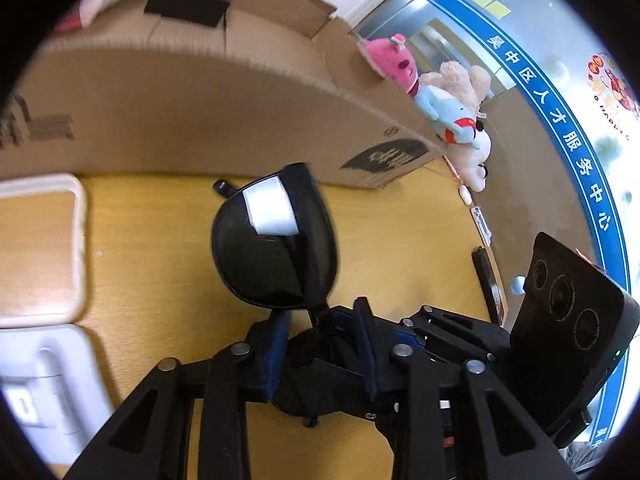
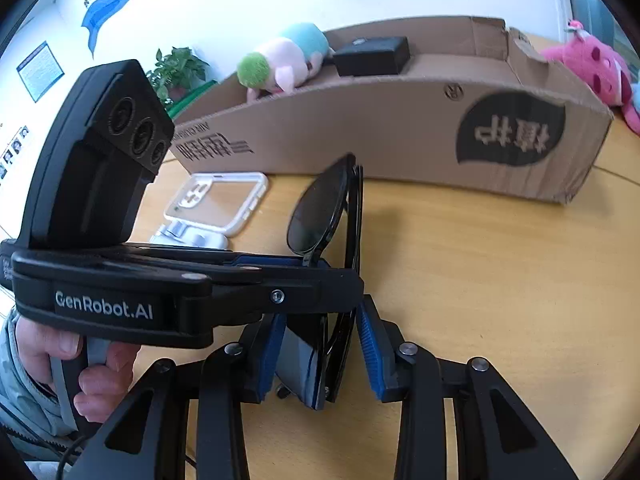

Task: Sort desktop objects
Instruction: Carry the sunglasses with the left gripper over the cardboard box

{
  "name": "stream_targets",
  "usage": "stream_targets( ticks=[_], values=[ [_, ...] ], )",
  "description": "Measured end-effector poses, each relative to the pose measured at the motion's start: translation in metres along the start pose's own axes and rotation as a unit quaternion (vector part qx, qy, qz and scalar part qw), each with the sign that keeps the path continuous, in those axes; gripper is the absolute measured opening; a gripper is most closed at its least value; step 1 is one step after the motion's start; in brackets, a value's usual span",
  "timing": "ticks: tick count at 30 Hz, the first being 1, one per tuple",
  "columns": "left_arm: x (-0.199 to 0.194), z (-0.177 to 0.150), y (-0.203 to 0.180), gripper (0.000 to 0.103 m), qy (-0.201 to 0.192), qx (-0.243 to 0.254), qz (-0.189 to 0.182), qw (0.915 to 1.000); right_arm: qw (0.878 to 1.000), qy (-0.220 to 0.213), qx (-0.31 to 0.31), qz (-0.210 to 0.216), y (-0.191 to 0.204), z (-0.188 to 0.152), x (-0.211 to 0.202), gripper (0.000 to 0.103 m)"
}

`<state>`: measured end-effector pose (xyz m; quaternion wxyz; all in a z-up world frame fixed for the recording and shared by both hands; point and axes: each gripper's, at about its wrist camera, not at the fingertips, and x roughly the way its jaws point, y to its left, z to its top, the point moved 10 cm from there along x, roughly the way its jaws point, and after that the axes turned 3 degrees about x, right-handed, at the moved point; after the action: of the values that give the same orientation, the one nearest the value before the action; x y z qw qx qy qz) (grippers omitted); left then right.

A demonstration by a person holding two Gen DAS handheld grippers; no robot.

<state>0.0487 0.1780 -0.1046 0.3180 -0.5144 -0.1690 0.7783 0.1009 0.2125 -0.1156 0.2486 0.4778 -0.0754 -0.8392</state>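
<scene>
Black folded sunglasses point(image 1: 276, 240) with a white sticker on one lens are held above the yellow wooden table point(image 1: 392, 240). My left gripper point(image 1: 324, 344) is shut on the sunglasses near the bridge. In the right wrist view the sunglasses point(image 2: 320, 216) stand on edge, and my right gripper point(image 2: 320, 354) has its blue pads point(image 2: 370, 356) around the lower lens, with a small gap on the right side. The left gripper point(image 2: 316, 264) crosses in front from the left, held by a hand.
A long open cardboard box point(image 2: 400, 128) lies behind, holding a black box point(image 2: 372, 56) and a plush toy point(image 2: 280, 60). Pink and blue plush toys point(image 1: 440, 96) sit beside it. A white phone case point(image 2: 220, 200) and a white item point(image 2: 192, 236) lie at left.
</scene>
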Motion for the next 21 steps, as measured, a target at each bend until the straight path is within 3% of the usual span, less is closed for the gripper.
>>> stream_targets(
  ticks=[2,10,17,21],
  values=[
    [-0.008,0.006,-0.003,0.019,-0.013,0.004,0.004,0.9999,1.000,-0.009,-0.007,0.003,0.007,0.004,-0.006,0.035],
    [-0.065,0.050,-0.030,0.020,-0.090,0.050,0.024,0.9944,0.995,-0.081,-0.060,0.004,0.039,0.052,-0.044,0.034],
    [-0.106,0.118,-0.058,0.020,-0.147,0.108,0.033,0.9827,0.983,-0.157,-0.095,-0.009,0.054,0.119,-0.083,0.034],
    [-0.116,0.160,-0.068,0.020,-0.160,0.131,0.033,0.9778,0.977,-0.188,-0.101,-0.014,0.052,0.164,-0.097,0.034]
  ],
)
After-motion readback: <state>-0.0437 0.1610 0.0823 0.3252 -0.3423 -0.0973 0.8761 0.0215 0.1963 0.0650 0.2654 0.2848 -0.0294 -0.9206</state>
